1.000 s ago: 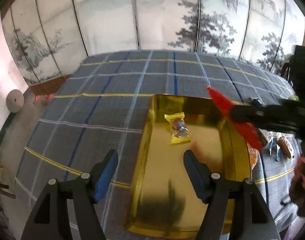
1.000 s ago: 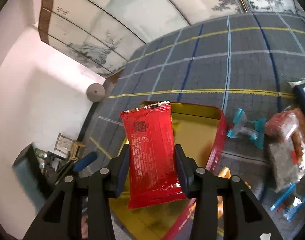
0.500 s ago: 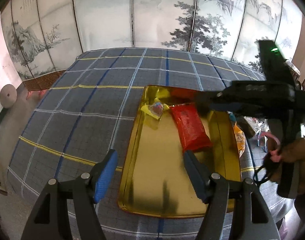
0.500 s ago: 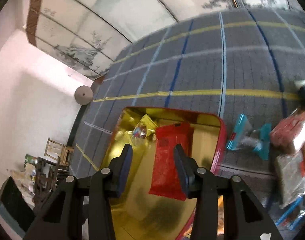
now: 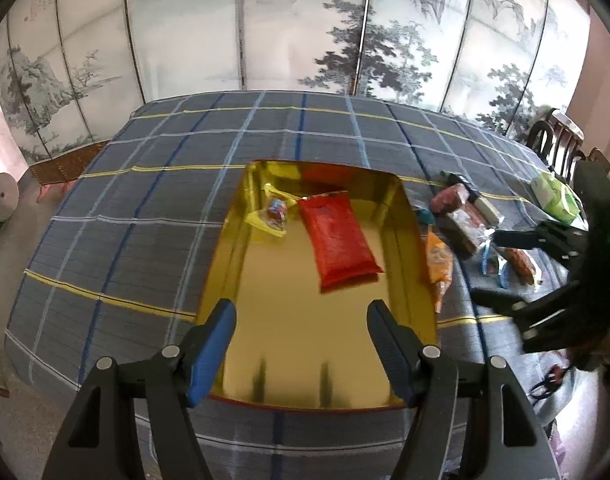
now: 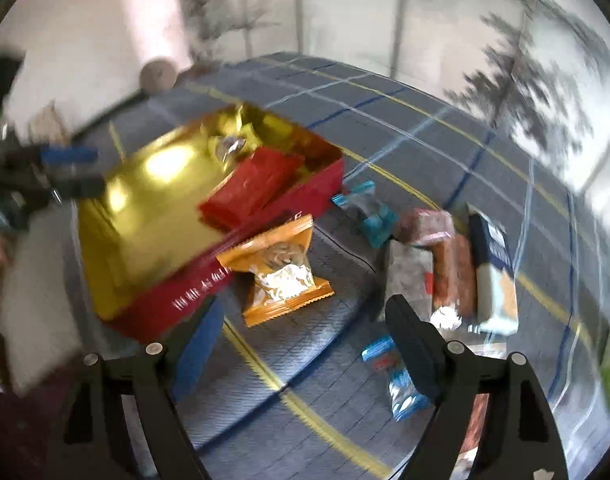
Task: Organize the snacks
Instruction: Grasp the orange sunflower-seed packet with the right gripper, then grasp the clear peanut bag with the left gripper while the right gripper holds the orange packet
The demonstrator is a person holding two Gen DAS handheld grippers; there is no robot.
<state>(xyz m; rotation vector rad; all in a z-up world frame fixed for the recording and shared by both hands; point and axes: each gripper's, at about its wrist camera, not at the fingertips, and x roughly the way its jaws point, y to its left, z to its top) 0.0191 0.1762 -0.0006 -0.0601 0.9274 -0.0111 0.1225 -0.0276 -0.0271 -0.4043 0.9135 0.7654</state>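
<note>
Jaws of the left gripper [image 5: 301, 334] are spread and empty over the near end of the gold tin tray [image 5: 413, 240]; the right gripper [image 6: 305, 336] also has its jaws spread with nothing between them, above the loose snacks. By my judgement the sorting is early: two items lie in the tray, a crinkly yellow-wrapped candy [image 5: 272, 213] and, just beside it, a glossy, pillow-shaped red packet [image 5: 339, 238]. Left on the plaid cloth surface [image 5: 145, 236] are a foil-windowed orange pouch [image 6: 279, 270] touching the tray's red outer wall, teal-ended wrappers [image 6: 365, 210] and several clear-film bars [image 6: 451, 268]; motion blur hides their exact number.
</note>
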